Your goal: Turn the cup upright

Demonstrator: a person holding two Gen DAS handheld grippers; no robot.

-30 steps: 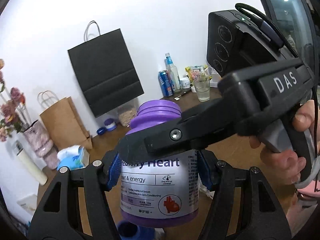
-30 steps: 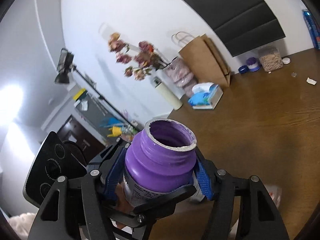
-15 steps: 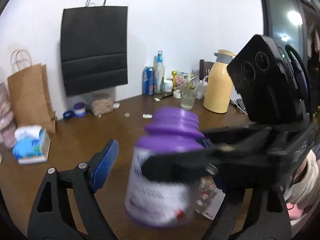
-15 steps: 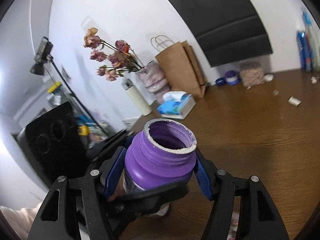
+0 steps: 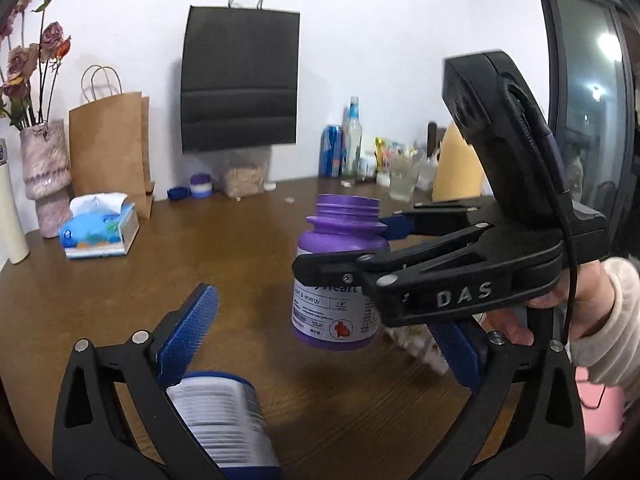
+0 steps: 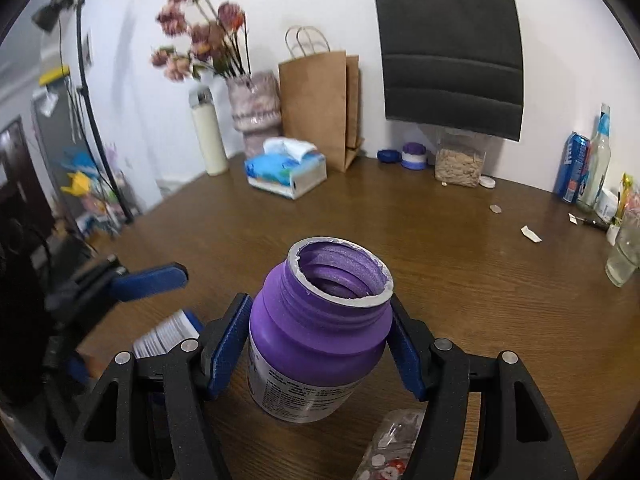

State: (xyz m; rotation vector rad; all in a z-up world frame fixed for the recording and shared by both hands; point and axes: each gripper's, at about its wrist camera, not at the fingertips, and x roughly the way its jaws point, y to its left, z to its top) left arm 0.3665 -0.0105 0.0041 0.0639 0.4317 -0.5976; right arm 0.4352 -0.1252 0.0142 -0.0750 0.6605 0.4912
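Observation:
The cup is a purple jar point(image 5: 340, 280) with a white label, upright with its open mouth point(image 6: 340, 276) on top. My right gripper point(image 6: 318, 348) is shut on its shoulder, blue pads pressing both sides. In the left wrist view the same right gripper point(image 5: 344, 248) reaches in from the right, a hand behind it. The jar seems to hang just above the brown table point(image 5: 240, 260), with its shadow below. My left gripper point(image 5: 324, 348) stands open, nearer than the jar and not touching it. One of its blue-padded fingers point(image 6: 148, 277) shows at the left of the right wrist view.
A blue-and-white can point(image 5: 224, 420) lies under my left gripper. A snack packet point(image 6: 388, 440) lies beside the jar. Along the wall stand a tissue box point(image 6: 286, 174), a brown paper bag point(image 6: 320, 108), a vase point(image 6: 254, 108), a grain container point(image 6: 458, 162), a drinks can point(image 6: 574, 174) and a glass point(image 6: 626, 248).
My left gripper, shut on the jar a second ago, has let go, opened wide and drawn back. The right gripper keeps the jar and has turned it level, mouth up.

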